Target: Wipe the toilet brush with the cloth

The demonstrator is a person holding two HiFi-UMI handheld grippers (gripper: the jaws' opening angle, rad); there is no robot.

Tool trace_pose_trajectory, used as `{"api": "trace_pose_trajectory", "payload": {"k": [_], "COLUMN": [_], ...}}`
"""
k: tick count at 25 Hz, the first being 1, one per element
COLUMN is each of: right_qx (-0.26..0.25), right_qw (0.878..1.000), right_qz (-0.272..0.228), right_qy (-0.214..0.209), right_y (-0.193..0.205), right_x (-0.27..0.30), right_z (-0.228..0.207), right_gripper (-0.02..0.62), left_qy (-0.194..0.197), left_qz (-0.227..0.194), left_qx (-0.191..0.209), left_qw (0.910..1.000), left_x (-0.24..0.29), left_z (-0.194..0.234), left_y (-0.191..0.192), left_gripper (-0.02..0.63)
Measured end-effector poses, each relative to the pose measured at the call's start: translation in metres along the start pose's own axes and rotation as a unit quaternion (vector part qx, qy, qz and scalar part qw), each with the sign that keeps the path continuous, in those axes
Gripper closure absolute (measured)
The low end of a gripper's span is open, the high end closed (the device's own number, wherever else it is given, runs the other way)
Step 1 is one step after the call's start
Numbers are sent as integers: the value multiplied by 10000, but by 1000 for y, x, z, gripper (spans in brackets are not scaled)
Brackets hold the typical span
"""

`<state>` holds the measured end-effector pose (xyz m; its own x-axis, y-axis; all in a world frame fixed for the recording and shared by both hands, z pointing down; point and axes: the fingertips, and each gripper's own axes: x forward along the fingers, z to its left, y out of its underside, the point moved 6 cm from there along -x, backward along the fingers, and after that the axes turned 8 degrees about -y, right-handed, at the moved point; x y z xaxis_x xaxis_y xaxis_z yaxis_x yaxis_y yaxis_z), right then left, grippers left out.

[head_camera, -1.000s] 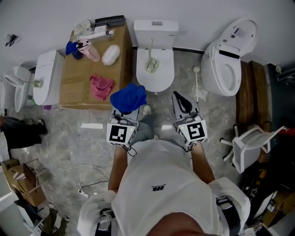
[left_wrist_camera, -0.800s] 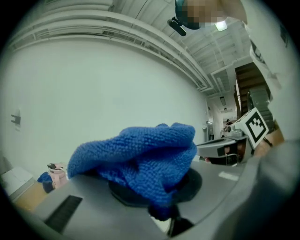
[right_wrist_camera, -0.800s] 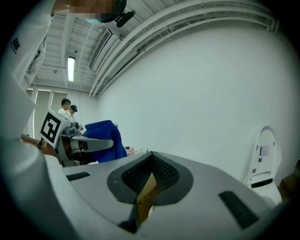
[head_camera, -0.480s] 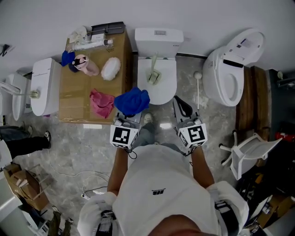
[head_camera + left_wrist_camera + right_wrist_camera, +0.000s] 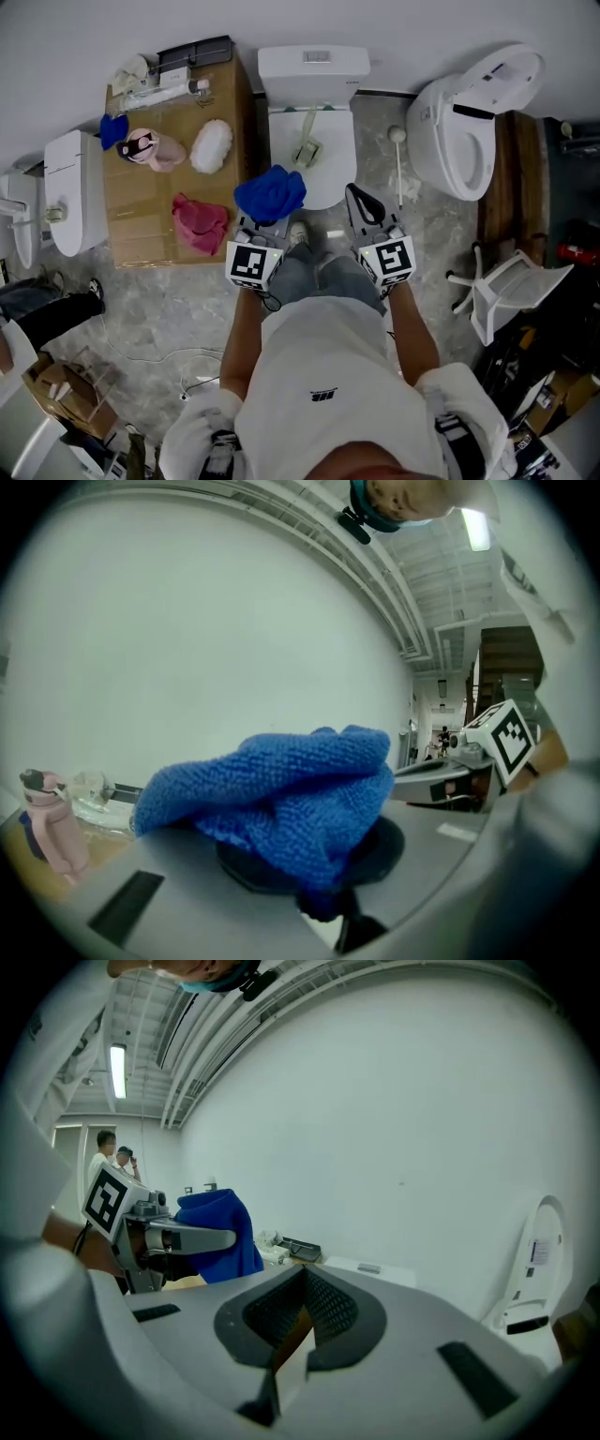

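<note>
One toilet brush (image 5: 399, 171), seemingly upright

left gripper (image 5: 323, 907) | fingers clamped on blue cloth (image 5: 281, 794) | white wall (image 5: 187, 649) behind

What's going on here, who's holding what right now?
A person stands facing a toilet with a gripper in each hand. The left gripper is shut on a bunched blue cloth. The right gripper is shut and empty. What looks like a long-handled toilet brush stands on the floor to the right of the toilet, untouched, so no wiping has begun.
</note>
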<state>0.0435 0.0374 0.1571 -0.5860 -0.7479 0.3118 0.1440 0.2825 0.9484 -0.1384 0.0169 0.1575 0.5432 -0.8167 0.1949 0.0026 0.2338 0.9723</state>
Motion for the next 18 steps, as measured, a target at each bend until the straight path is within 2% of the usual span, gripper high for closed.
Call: {"api": "trace_pose_trajectory", "payload": {"k": [4, 9, 18], "right_qx": [0, 40, 46], "right_qw": [9999, 9993, 9972], "right_qz": [127, 357, 724], "right_qy": [96, 123, -190], "right_y": [18, 51, 110], "right_x": [16, 30, 71], "right_z": [-16, -38, -66], "right_gripper": [600, 600, 600], "left_qy": [156, 114, 77], "left_qz": [137, 393, 711], "left_qx": [-67, -76, 48], "left_qw": [9998, 9991, 9974], "left_x": [22, 45, 87], "left_z": [5, 9, 17], "left_y": [23, 58, 111], "left_gripper": [535, 534, 531]}}
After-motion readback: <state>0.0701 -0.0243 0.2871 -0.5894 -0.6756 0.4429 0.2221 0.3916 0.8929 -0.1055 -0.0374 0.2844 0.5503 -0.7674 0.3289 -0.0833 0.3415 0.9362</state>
